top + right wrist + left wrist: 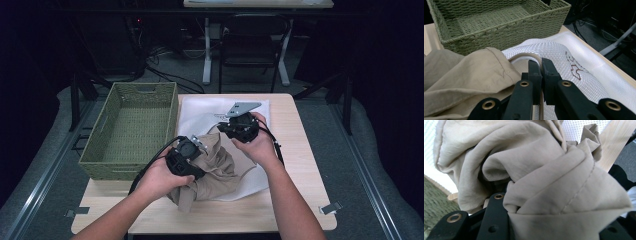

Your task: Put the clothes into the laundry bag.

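A crumpled beige garment [215, 167] lies bunched on a white textured bag [200, 112] in the middle of the table. My left gripper [200, 146] is shut on a thick fold of the garment [554, 195], which bulges between its jaws. My right gripper [541, 65] is shut on the bag's beige-trimmed rim [524, 56], holding it slightly raised just beyond the garment [469, 75]. A small brown stitched mark [574, 67] sits on the bag [579, 82]. In the high view the right gripper [229, 128] is just right of the left one, above the bag.
An empty green woven basket [117, 165] stands on the table's left half, close beside the garment and the bag [499, 37]. Bare wooden table [300, 165] lies to the right. A black chair [252, 45] and desk legs stand beyond the far edge.
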`<state>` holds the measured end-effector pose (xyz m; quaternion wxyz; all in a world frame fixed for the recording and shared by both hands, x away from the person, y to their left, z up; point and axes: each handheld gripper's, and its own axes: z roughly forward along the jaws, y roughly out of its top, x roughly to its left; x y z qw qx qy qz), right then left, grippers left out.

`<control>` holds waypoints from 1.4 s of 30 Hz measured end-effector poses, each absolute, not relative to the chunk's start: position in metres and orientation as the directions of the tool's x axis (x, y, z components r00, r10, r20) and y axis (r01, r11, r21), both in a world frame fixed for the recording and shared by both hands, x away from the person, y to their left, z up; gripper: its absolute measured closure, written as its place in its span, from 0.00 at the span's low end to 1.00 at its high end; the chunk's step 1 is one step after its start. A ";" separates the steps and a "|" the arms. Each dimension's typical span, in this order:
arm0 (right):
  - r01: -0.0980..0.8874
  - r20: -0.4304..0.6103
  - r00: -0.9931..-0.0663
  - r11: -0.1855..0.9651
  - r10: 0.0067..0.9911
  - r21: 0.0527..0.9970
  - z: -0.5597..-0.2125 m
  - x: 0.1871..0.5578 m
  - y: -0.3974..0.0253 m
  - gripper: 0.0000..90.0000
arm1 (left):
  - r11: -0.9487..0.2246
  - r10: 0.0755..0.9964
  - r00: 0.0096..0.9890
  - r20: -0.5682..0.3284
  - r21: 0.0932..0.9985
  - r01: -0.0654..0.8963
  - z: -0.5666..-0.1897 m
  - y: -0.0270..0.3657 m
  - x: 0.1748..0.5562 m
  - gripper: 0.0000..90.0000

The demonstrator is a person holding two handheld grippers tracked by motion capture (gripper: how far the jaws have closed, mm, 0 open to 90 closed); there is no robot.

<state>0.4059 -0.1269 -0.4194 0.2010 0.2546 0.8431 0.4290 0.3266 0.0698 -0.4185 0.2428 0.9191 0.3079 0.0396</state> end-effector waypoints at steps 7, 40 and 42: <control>0.250 -0.123 -0.791 0.501 0.599 0.828 -0.420 0.405 -0.125 0.97 | -0.695 0.583 0.809 -0.076 0.469 0.545 -0.425 0.063 0.331 0.68; 0.244 -0.130 -0.795 0.510 0.592 0.825 -0.423 0.402 -0.122 0.97 | -0.628 0.643 0.759 -0.101 0.496 0.599 -0.448 0.056 0.362 0.68; 0.243 -0.133 -0.796 0.512 0.591 0.824 -0.423 0.402 -0.121 0.97 | -0.623 0.649 0.754 -0.102 0.497 0.604 -0.450 0.056 0.365 0.68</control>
